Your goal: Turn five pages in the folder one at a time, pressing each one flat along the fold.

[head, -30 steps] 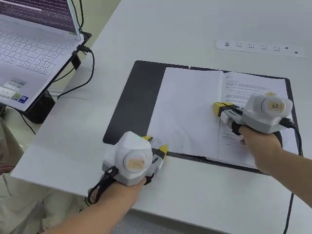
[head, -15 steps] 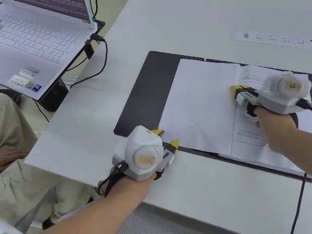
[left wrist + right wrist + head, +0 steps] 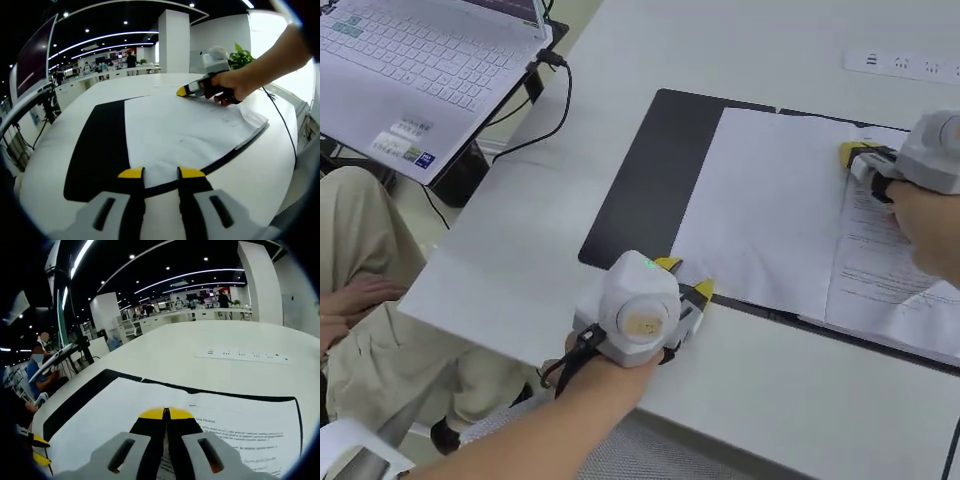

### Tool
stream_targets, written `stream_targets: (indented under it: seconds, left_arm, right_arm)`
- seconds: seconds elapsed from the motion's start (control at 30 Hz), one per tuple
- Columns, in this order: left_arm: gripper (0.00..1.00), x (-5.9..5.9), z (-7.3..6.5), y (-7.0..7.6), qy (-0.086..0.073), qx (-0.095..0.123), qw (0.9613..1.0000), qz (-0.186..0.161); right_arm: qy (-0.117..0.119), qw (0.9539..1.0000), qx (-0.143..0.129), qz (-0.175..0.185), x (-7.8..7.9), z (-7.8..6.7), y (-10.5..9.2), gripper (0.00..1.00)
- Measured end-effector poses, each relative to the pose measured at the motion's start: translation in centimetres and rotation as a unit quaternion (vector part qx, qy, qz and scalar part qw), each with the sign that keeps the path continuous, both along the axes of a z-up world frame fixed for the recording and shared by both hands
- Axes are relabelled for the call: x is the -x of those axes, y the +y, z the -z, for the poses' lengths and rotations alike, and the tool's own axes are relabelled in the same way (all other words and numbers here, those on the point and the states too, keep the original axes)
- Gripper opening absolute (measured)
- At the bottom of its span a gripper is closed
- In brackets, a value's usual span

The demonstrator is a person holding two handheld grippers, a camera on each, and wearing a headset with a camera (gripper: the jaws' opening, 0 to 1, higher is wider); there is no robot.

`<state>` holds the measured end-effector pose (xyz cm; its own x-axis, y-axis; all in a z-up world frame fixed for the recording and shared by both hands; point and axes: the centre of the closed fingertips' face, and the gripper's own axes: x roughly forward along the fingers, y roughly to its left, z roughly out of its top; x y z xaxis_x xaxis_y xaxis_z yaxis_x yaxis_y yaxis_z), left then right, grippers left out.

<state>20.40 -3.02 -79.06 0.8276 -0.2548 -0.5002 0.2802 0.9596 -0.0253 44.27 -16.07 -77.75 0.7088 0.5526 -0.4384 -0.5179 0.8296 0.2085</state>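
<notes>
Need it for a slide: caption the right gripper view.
Right gripper, jaws shut, at the fold of the open folder; power strip beyond.

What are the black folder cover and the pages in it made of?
The folder cover looks like matte black plastic or card: flat and dull, with no sheen. I cannot tell which. The pages look like plain white paper: thin sheets lying flat, one carrying printed text.
</notes>
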Motion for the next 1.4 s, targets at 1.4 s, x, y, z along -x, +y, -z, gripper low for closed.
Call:
stream_targets:
  seconds: [1.4]
  left_arm:
    - [0.24, 0.1, 0.0, 0.0, 0.002, 0.006, 1.0000, -0.001]
  right_arm:
    - [0.014, 0.9994, 0.004, -0.030, 3.6, 0.5, 0.4, 0.00]
